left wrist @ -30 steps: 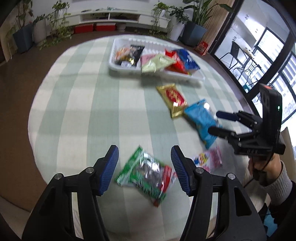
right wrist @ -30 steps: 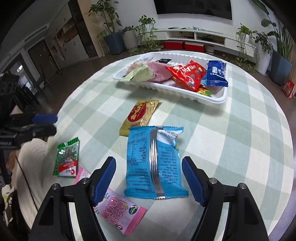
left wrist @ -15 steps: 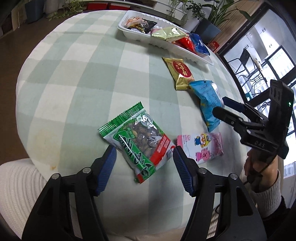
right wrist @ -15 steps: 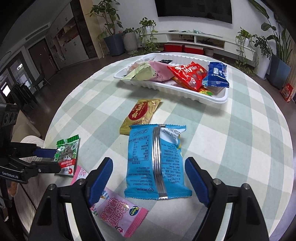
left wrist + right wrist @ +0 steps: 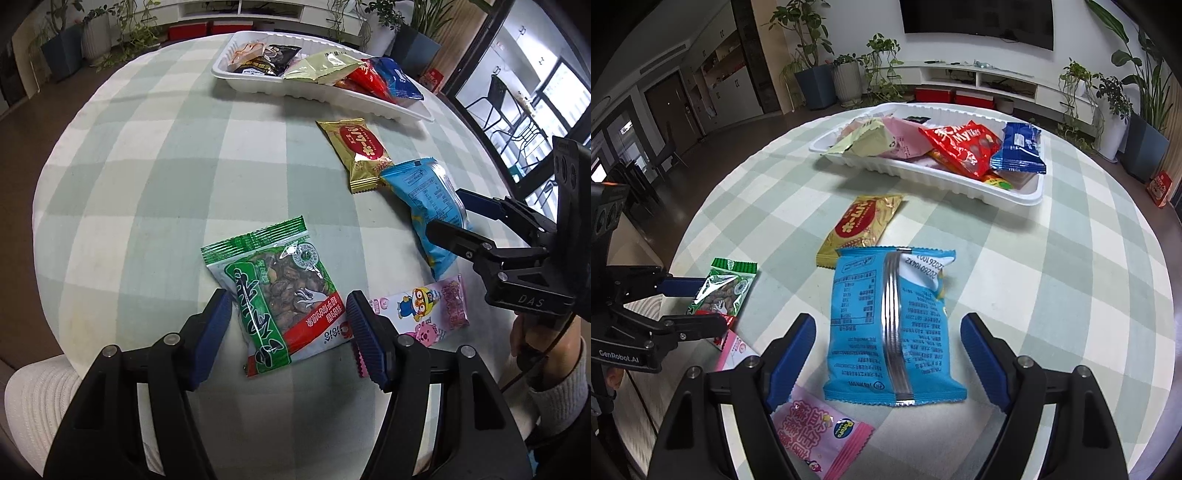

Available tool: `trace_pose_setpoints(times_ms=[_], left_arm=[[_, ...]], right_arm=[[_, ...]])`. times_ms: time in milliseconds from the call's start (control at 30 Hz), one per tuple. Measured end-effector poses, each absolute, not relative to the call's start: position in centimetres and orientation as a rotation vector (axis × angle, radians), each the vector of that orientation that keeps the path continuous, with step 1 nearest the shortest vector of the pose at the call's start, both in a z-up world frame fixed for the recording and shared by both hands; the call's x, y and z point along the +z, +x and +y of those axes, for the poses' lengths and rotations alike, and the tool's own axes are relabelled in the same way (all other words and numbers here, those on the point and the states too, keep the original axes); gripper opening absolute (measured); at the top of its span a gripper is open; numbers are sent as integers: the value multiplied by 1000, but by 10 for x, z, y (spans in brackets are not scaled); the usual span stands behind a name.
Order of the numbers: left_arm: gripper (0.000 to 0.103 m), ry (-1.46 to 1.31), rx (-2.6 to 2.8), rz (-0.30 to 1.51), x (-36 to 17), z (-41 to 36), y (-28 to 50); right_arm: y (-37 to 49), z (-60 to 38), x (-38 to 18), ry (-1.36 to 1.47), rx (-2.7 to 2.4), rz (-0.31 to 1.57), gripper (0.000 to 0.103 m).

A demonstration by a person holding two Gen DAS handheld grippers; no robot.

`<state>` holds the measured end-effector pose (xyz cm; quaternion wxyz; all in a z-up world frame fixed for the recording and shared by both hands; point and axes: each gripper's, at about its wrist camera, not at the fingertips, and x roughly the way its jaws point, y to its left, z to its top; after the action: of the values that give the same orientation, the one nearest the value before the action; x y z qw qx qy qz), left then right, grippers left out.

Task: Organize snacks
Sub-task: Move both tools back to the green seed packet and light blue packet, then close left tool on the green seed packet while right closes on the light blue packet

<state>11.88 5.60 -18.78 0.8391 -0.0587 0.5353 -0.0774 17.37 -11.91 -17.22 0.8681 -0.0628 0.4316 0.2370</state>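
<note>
Your left tool (image 5: 288, 325) released, straddling green pack (image 5: 275, 291); right tool (image 5: 886, 354) released over blue pack (image 5: 892, 325). Light, crinkly, slippery: pinch the edges.

Potted plants (image 5: 846, 79), wall TV (image 5: 979, 18), red boxes (image 5: 951, 96).

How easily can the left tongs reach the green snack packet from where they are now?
Probably yes. The left tongs are open, and the green snack packet lies flat between the two pads with nothing on top of it. The pink packet lies close by the right pad and might get caught.
</note>
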Motion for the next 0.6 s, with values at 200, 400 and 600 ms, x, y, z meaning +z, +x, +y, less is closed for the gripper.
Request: trace_pose_setpoints(times_ms=[200,400,600], left_arm=[[65,-74,-143,1106,-190,47,122],[71,46,-140,1075,-196,31,121],[71,78,-139,1030,-198,28,120]], right_arm=[[178,-115,-178,-158,482,915,83],[183,-112,-185,-169,469,941,84],[184,-107,-187,-206,462,938,84]])
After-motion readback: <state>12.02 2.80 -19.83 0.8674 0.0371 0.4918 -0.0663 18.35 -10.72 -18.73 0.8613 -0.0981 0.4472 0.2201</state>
